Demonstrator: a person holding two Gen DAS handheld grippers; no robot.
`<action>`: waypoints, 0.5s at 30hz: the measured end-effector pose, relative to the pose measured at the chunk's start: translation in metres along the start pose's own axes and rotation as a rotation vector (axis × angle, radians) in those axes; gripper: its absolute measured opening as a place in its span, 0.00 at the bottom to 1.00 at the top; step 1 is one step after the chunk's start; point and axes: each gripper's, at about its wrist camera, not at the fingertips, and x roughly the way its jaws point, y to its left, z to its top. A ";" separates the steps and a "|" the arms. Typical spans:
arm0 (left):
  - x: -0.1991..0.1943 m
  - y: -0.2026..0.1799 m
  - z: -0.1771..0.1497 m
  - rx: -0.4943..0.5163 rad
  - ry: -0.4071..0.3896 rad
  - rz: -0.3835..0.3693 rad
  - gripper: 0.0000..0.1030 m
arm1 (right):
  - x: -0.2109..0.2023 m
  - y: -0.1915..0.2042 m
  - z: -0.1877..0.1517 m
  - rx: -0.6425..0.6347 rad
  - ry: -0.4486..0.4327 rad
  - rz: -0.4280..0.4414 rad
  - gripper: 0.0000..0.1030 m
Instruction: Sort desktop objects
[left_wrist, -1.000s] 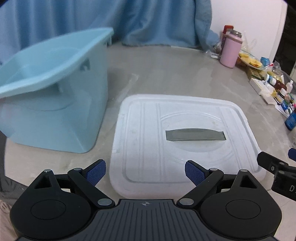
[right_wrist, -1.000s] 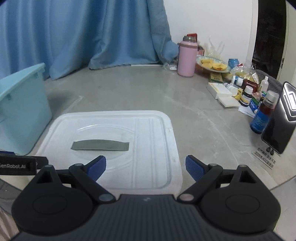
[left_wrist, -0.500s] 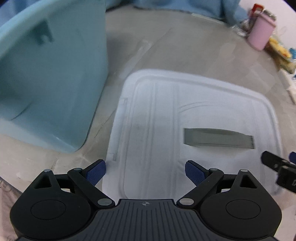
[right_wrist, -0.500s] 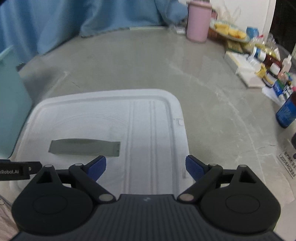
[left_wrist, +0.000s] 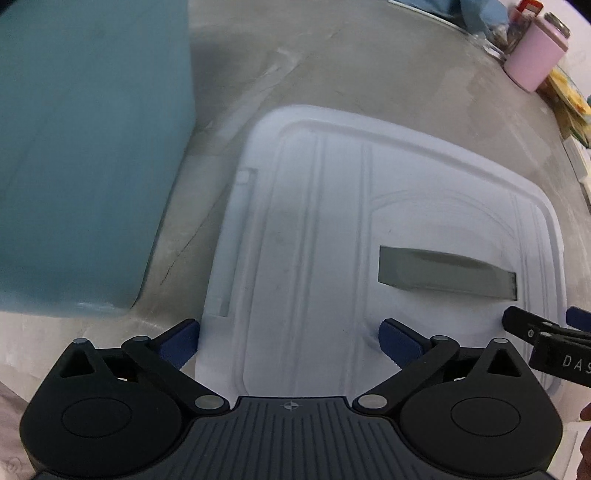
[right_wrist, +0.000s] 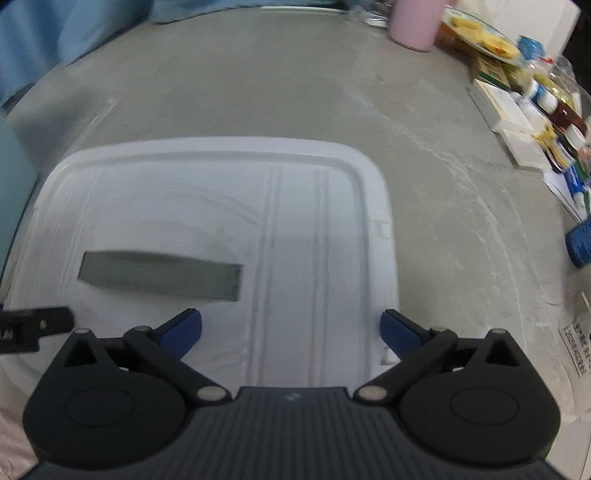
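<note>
A white plastic lid (left_wrist: 332, 206) with a grey slot handle (left_wrist: 443, 273) lies flat on the grey table. It also shows in the right wrist view (right_wrist: 207, 199). My left gripper (left_wrist: 290, 341) is open, low over the lid's near left edge. My right gripper (right_wrist: 290, 332) is open, low over the lid's near right edge. A light blue bin (left_wrist: 85, 147) stands just left of the lid. Each gripper shows at the edge of the other's view.
A pink flask (left_wrist: 532, 62) stands at the far right. Bottles, boxes and a plate of food (right_wrist: 480, 37) crowd the table's right side (right_wrist: 535, 122). A blue curtain (right_wrist: 55, 26) hangs at the back. Bare grey table (right_wrist: 258, 92) lies beyond the lid.
Both grippers have moved forward and down toward the lid, which now fills more of each view. Their jaws stay open.
</note>
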 end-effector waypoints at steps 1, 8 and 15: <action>-0.001 0.000 -0.002 0.003 -0.007 -0.002 1.00 | -0.001 0.000 -0.001 0.005 0.000 0.002 1.00; -0.008 0.005 -0.020 -0.001 0.023 -0.007 1.00 | -0.012 0.005 -0.019 -0.007 0.027 0.007 1.00; -0.022 0.014 -0.059 0.009 0.045 -0.011 1.00 | -0.032 0.014 -0.059 -0.013 0.043 0.009 1.00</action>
